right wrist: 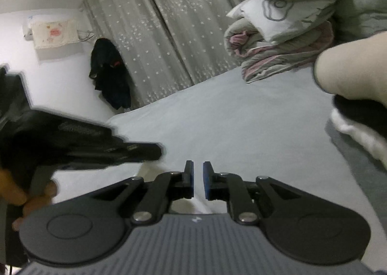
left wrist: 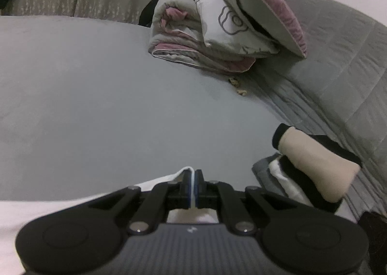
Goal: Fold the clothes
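My left gripper (left wrist: 192, 173) is shut on the edge of a white garment (left wrist: 29, 209), which spreads low and to the left over the grey bed sheet (left wrist: 96, 96). A thin strip of white cloth shows between the blue pads. My right gripper (right wrist: 198, 176) is open by a narrow gap with nothing between its pads; white cloth (right wrist: 186, 205) lies under it. The left gripper's black body (right wrist: 72, 139) appears blurred at the left of the right wrist view, held by a hand.
A stack of folded clothes, beige, black, white and grey (left wrist: 312, 168), lies at the right on the bed. A rolled quilt with a pink-edged pillow (left wrist: 217, 26) sits at the far side. Starred curtains (right wrist: 174, 33) and a dark hanging garment (right wrist: 108, 72) stand behind.
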`<control>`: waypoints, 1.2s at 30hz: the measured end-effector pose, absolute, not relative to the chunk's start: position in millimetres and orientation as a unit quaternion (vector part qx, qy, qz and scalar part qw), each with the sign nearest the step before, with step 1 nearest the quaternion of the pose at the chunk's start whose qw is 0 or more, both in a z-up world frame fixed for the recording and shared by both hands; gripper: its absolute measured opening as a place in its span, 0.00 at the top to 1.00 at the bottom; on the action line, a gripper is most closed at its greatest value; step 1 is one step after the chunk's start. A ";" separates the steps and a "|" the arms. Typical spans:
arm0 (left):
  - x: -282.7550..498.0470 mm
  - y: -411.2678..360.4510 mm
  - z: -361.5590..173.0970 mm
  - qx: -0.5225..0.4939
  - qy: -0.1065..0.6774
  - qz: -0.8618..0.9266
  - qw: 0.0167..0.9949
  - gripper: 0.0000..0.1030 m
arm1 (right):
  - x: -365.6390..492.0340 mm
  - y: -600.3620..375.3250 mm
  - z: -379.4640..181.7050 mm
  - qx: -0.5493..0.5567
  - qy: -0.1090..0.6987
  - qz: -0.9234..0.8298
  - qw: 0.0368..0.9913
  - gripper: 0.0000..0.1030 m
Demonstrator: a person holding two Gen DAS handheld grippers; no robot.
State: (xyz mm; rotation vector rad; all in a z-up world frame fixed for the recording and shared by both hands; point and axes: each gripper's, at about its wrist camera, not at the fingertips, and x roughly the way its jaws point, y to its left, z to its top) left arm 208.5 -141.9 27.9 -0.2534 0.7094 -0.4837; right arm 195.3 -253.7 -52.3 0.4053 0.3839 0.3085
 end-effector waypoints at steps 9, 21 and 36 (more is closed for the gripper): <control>167.5 -117.7 2.0 -0.097 0.390 -0.247 0.882 0.98 | 188.9 -270.2 -58.3 0.214 0.276 0.154 0.924 0.56; 143.2 -106.8 -29.5 -0.039 0.464 -0.255 0.848 0.96 | 186.0 -260.8 -66.0 0.173 0.320 0.171 0.916 0.56; 171.1 -86.0 -22.6 -0.095 0.432 -0.191 0.876 0.71 | 187.3 -220.3 -75.0 0.111 0.344 0.226 0.905 0.94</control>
